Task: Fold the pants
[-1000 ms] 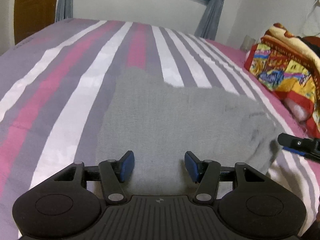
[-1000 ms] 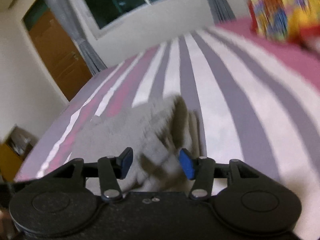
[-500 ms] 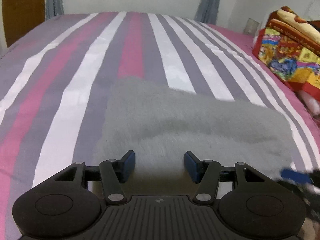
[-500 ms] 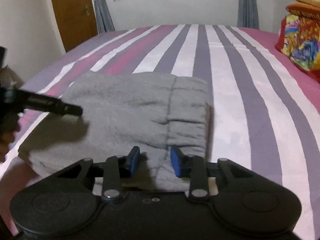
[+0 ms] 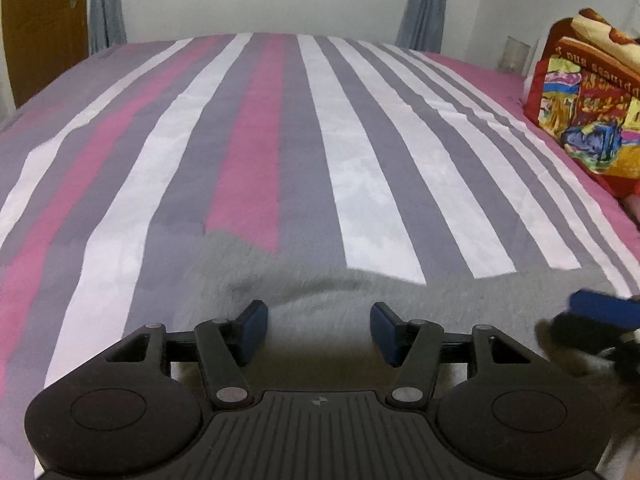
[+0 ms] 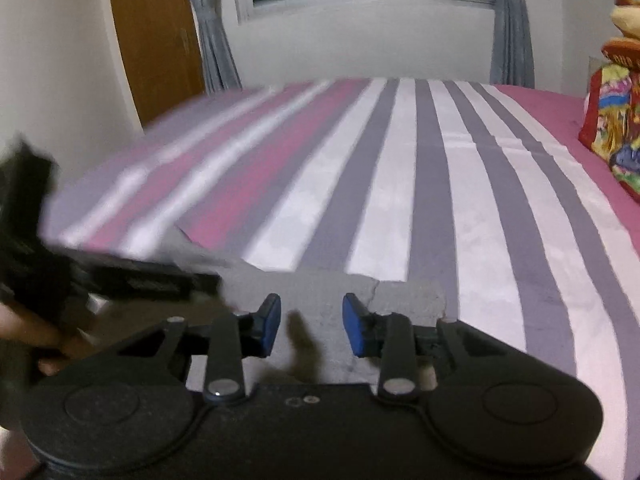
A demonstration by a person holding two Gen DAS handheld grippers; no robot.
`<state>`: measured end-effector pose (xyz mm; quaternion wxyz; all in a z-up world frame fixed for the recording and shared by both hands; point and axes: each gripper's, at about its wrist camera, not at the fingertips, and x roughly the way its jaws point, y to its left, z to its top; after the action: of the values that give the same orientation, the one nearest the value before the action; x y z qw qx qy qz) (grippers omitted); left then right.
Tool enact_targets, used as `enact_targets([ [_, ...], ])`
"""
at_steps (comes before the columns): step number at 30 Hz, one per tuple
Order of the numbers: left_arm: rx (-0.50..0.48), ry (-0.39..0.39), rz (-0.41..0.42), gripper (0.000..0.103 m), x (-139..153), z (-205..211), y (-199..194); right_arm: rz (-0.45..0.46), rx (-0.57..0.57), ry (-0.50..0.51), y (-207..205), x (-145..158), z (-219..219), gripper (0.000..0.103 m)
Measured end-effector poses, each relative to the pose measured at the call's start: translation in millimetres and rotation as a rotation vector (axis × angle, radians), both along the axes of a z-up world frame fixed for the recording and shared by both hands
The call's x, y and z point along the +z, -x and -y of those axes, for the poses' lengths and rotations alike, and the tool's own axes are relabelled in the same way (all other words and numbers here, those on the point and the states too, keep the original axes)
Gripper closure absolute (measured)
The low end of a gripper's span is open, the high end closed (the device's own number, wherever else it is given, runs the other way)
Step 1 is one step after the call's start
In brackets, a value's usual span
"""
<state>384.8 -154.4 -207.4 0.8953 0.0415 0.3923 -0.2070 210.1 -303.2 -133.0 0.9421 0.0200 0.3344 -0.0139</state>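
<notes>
The grey pants lie folded into a flat pad on the striped bed, close under both grippers; they also show in the right wrist view. My left gripper is open and empty above the near edge of the pants. My right gripper is open and empty above the pants' right end. The right gripper shows blurred at the right edge of the left wrist view. The left gripper shows blurred at the left of the right wrist view.
The bed has a pink, grey and white striped sheet stretching away. A colourful folded blanket sits at the far right. A wooden door, curtains and a window stand behind the bed.
Both grippers have drawn back toward the near edge, so less of the pants shows. The right gripper's jaws have opened wider than half a second ago.
</notes>
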Motion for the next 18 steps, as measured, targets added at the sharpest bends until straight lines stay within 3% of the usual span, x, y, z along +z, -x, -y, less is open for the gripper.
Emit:
enact_targets([
  [3, 0.022, 0.022, -0.02, 0.044, -3, 2, -10, -0.022, -0.012, 0.025, -4, -20, 6, 0.078],
  [7, 0.037, 0.037, -0.042, 0.044, -2, 1, -9, -0.02, -0.044, -0.074, -3, -13, 16, 0.078],
  [12, 0.028, 0.042, -0.017, 0.044, 4, -12, 21, 0.042, -0.023, -0.102, 24, 7, 3, 0.072],
  [18, 0.023, 0.007, -0.002, 0.043, 7, -22, 61, 0.032, -0.001, -0.093, 50, 0, -11, 0.072],
])
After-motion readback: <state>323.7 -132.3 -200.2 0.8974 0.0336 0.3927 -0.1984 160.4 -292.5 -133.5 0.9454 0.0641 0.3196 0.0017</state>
